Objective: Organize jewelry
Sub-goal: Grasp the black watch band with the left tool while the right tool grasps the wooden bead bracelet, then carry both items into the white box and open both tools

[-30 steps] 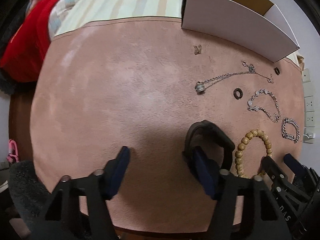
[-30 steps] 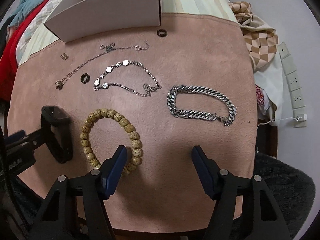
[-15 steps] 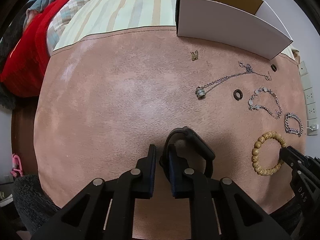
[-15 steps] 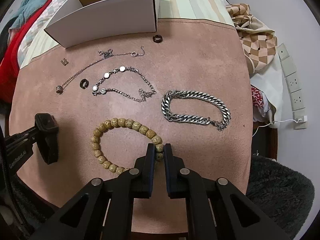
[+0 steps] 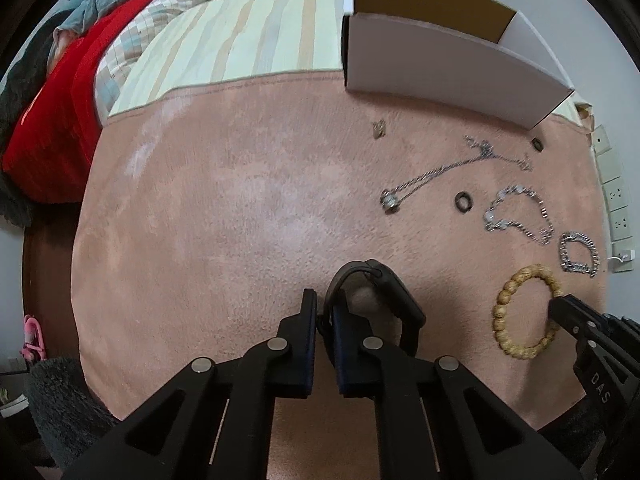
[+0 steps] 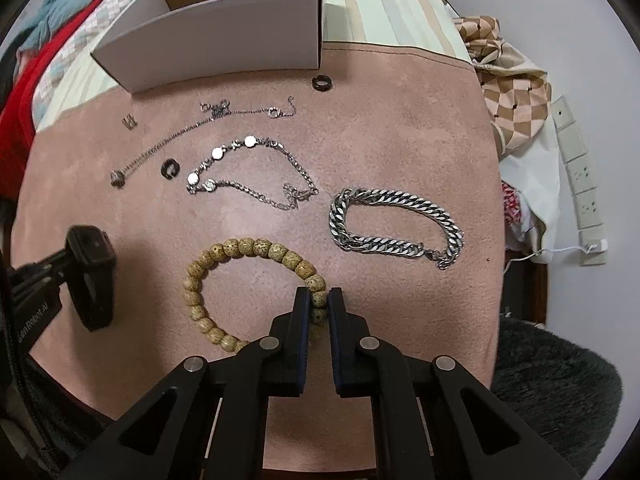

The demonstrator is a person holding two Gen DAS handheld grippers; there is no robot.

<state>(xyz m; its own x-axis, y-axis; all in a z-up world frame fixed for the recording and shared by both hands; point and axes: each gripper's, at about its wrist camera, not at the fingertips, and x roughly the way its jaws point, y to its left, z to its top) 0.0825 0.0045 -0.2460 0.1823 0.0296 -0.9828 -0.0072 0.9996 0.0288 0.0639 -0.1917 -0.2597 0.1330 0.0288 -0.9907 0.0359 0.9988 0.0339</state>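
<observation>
Since half a second ago, I keep the left gripper (image 5: 325,312) clamped on the black band (image 5: 394,294), right gripper (image 6: 319,304) pinching the bead bracelet (image 6: 244,246) ahead.

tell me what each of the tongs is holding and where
Left tongs pinch the black watch by its strap. Right tongs pinch the wooden bead bracelet on one bead at its near side.

Shiny metal links are glinting on the curb-chain bracelet (image 6: 394,222), right of centre. Matt, speckled wooden beads are forming the beaded bracelet (image 6: 244,284). A soft, napped pink cloth mat (image 6: 400,128) is lying beneath the smooth white cardboard box (image 6: 216,46).
</observation>
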